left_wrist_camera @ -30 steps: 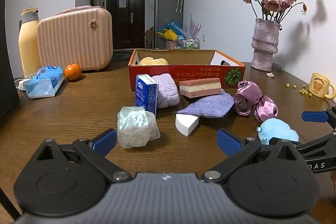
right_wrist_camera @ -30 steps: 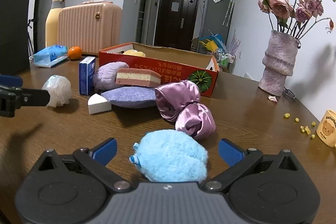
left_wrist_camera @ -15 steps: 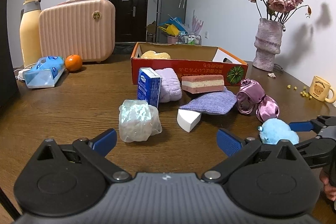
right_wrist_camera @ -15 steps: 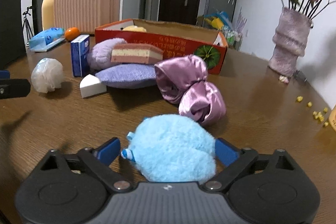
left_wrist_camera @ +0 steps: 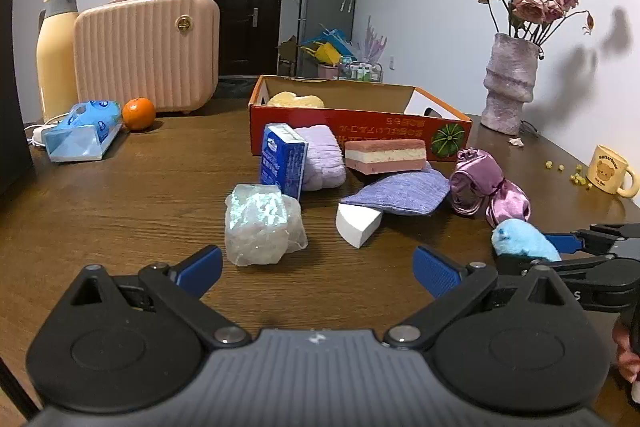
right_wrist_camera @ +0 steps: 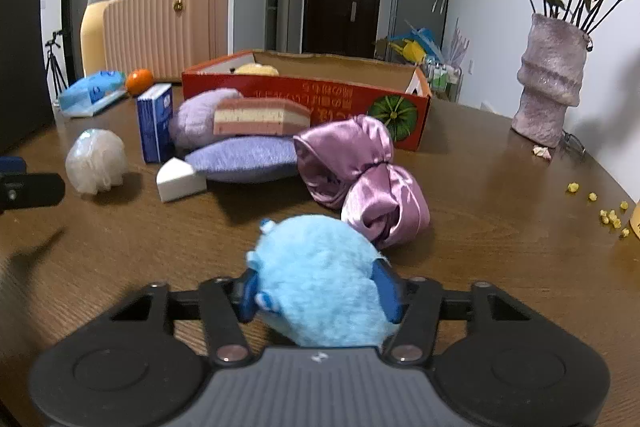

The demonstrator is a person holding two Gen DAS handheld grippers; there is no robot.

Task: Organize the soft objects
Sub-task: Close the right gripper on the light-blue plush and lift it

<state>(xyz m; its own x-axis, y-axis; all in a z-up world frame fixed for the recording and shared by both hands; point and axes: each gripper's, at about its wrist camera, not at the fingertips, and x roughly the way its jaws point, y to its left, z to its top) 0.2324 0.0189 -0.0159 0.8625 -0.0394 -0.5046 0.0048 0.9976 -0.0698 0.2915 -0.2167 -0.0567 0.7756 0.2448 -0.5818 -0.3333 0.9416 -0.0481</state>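
- Blue fluffy toy (right_wrist_camera: 320,275) sits squeezed between the blue pads of the right gripper (right_wrist_camera: 318,293), whose jaws have just been closing and now press in on its sides; it still lies low over the table (right_wrist_camera: 500,267).
- Cardboard box (right_wrist_camera: 320,91) lies straight ahead of that gripper, well apart, behind the pink satin scrunchie (right_wrist_camera: 360,179) and the pile with the purple pouch (right_wrist_camera: 244,159) and the striped sponge (right_wrist_camera: 260,117).
- Judging by this, carrying the toy to the box means lifting it up and over the scrunchie.
- Left gripper (left_wrist_camera: 316,267) hangs wide open and holds nothing; the white wrapped bundle (left_wrist_camera: 260,223) lies just ahead of it, nearer its left finger.
- Right hand is plainly the one to act on the toy.
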